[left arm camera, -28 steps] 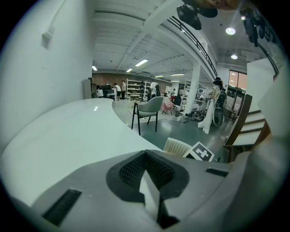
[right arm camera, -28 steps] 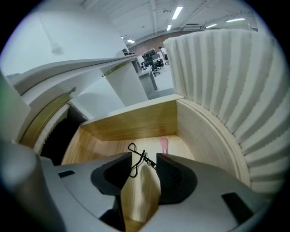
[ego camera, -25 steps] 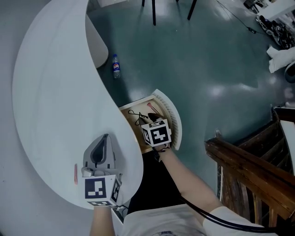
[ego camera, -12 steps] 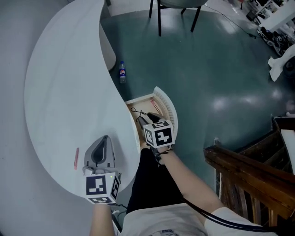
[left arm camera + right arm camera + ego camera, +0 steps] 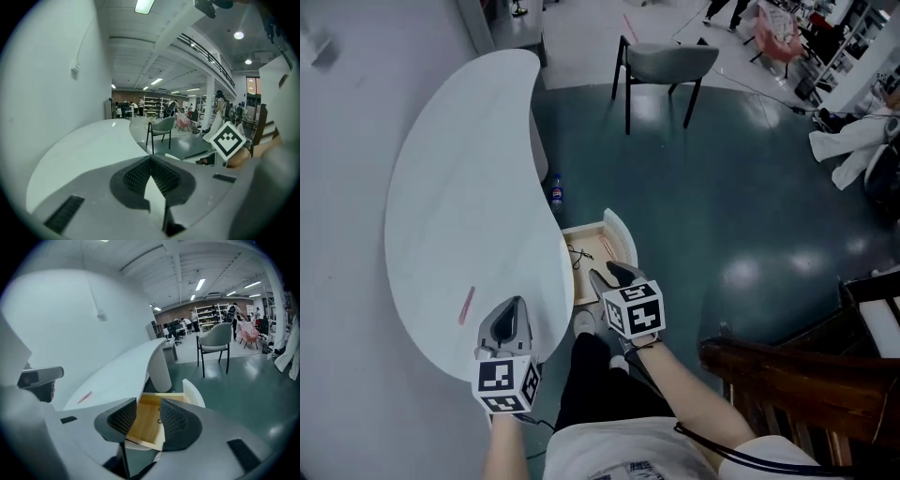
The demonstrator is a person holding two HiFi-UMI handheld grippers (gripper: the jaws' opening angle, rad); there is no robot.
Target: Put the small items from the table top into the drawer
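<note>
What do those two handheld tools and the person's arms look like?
The left gripper and the right gripper are both pale grey plastic shells with dark fingers that are ribbed on their inner faces. Each carries a white cube printed with black square markers. A black cable runs along the right arm. The person wears a white short-sleeved top.

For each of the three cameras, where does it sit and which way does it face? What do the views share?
Head view: on the person's head, facing steeply down at the table, open drawer and floor; both arms, left gripper and right gripper show.
Left gripper view: on the left gripper, facing along its shut jaws over the table toward a chair; the right gripper's cube shows at right.
Right gripper view: on the right gripper, facing down between its open jaws into the drawer.
Shared: all three show table and chair.
</note>
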